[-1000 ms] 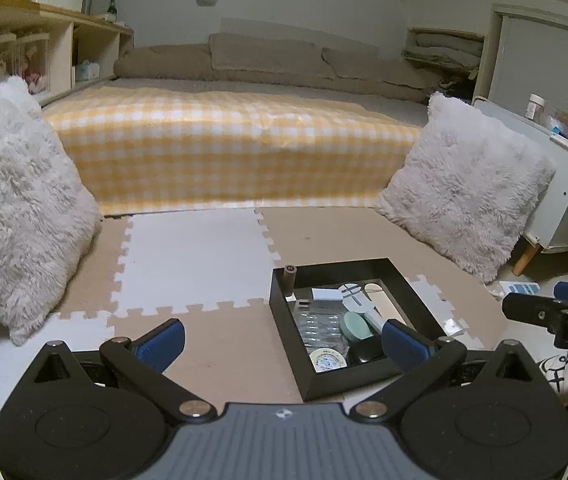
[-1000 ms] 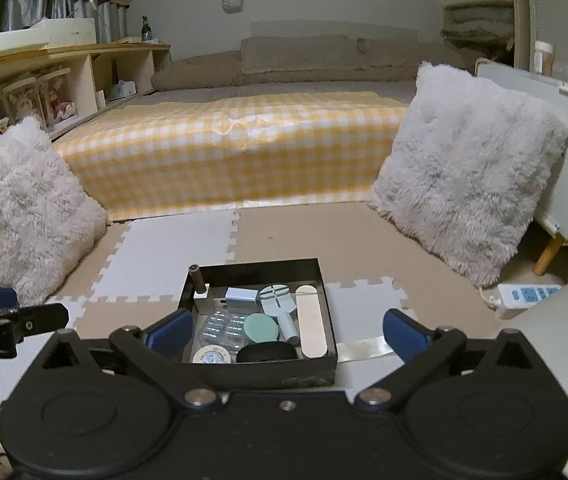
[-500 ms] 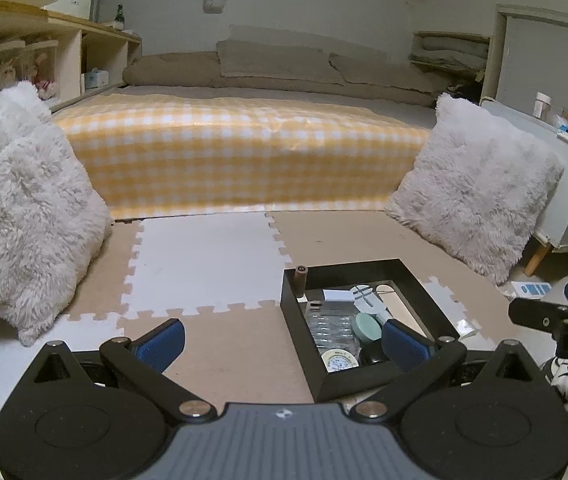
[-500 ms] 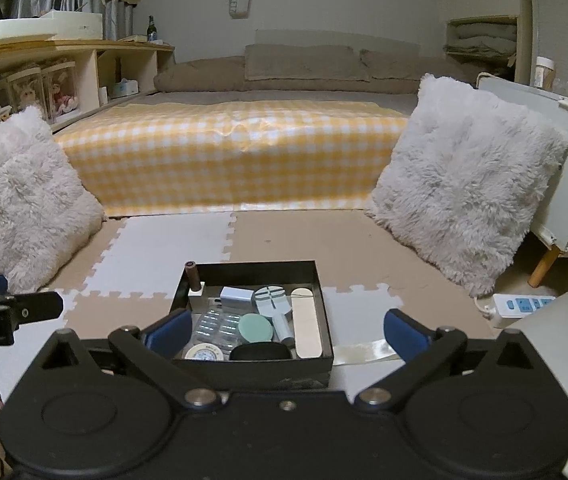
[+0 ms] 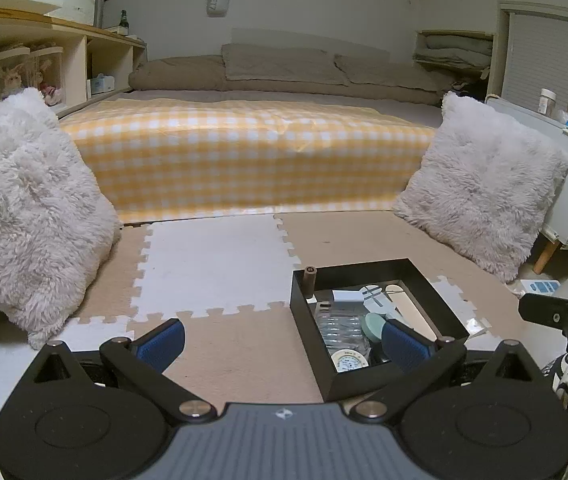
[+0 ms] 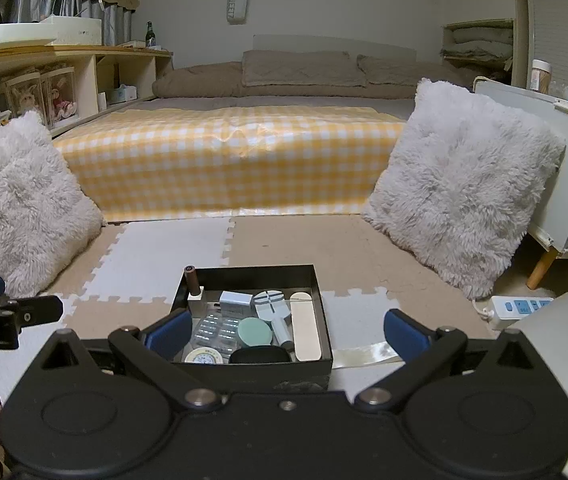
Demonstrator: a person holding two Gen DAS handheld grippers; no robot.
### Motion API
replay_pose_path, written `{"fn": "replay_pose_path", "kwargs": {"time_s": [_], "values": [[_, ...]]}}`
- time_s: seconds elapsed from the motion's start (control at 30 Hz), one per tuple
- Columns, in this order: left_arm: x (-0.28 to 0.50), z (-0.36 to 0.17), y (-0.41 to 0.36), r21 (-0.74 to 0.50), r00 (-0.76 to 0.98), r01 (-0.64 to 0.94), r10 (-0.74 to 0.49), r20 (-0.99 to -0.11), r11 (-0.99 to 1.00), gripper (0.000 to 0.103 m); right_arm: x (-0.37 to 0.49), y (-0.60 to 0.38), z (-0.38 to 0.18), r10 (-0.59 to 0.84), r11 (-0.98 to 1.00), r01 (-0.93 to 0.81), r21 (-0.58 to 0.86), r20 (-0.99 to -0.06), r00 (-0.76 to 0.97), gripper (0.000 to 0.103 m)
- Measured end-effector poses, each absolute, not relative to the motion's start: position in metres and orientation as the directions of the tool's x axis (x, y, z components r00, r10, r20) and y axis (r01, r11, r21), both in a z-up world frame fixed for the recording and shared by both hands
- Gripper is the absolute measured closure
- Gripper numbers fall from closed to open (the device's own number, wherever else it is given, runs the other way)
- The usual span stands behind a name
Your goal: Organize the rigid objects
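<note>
Currently both grippers, left gripper (image 5: 281, 340) and right gripper (image 6: 286, 330), spread empty; we judge the black box (image 6: 251, 372) stiff, light, grasped by 1 wall.

both wrist views sit low, facing the bed (image 5: 243, 152), sharing the black box (image 6: 251, 368).

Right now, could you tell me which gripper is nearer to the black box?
Right. The right gripper is centred just before the black box; the left gripper sits off to its left.
</note>
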State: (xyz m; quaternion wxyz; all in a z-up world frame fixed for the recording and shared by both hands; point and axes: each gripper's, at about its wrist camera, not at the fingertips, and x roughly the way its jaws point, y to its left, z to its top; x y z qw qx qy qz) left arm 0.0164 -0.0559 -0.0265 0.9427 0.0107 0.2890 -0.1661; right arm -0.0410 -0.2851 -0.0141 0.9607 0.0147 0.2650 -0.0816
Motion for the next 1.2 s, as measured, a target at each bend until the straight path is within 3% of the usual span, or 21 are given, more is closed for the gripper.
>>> {"fn": "replay_pose_path", "kwargs": {"time_s": [1.2], "values": [[0.0158,-0.0263,-0.0561,-0.075,0.778,0.319,-0.306,-0.549,0.945,0.000,-0.0421,-0.2812,-0.0152,-0.147,0.987,0.161,-0.019,-0.515,0.844,0.000]]}}
